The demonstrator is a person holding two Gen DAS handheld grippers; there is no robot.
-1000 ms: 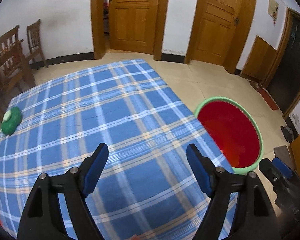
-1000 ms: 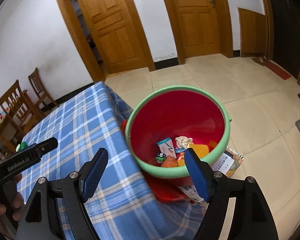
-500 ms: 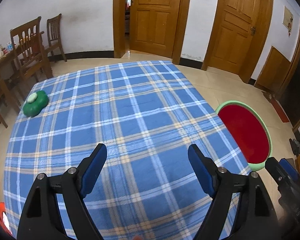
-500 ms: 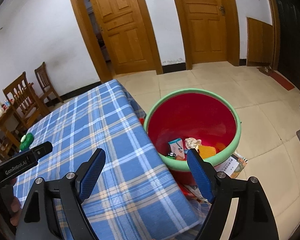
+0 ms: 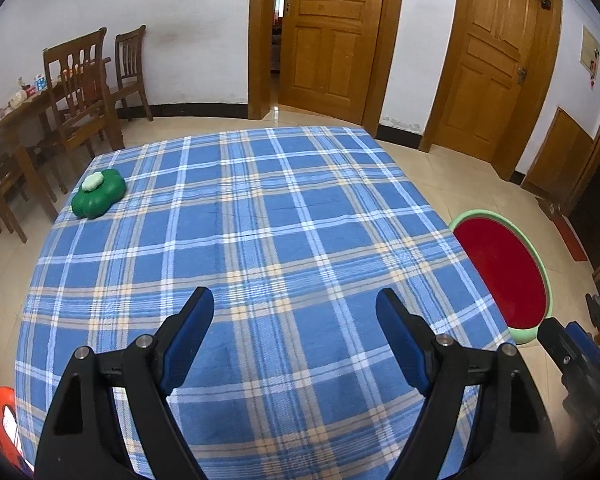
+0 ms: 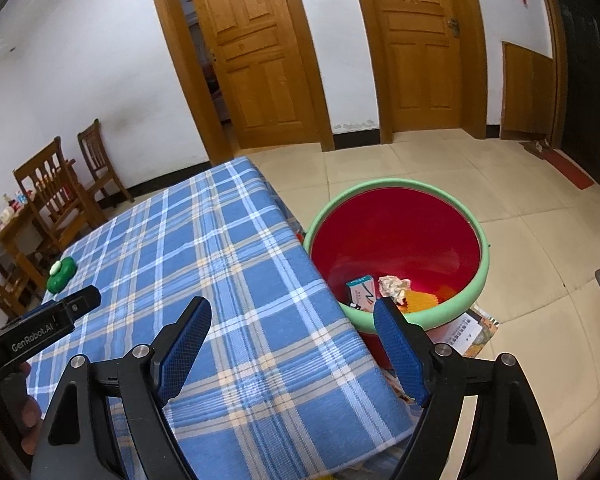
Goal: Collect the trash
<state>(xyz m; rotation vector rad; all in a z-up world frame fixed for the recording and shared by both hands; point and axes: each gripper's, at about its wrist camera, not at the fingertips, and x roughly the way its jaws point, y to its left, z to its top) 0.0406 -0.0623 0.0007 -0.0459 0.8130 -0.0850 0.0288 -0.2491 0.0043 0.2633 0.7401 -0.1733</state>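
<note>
A red bin with a green rim (image 6: 396, 236) stands on the floor at the table's right edge; it also shows in the left wrist view (image 5: 504, 268). Inside lie a small white box (image 6: 361, 289), a crumpled paper (image 6: 392, 285) and orange items (image 6: 422, 300). A green flower-shaped object with a white top (image 5: 98, 195) sits at the far left of the blue plaid tablecloth (image 5: 260, 240); it also shows in the right wrist view (image 6: 61, 274). My left gripper (image 5: 296, 320) is open and empty above the near part of the table. My right gripper (image 6: 292, 328) is open and empty above the table's right edge.
Wooden chairs (image 5: 80, 84) and a cluttered side table (image 5: 16, 108) stand at the left wall. Two wooden doors (image 5: 332, 36) are at the back. Papers (image 6: 468, 332) lie on the floor under the bin. A red object (image 5: 4, 420) shows at the lower left.
Both grippers have pulled back and risen; more of the table shows, and the green object and the bin appear farther away. Both stay open and empty.
</note>
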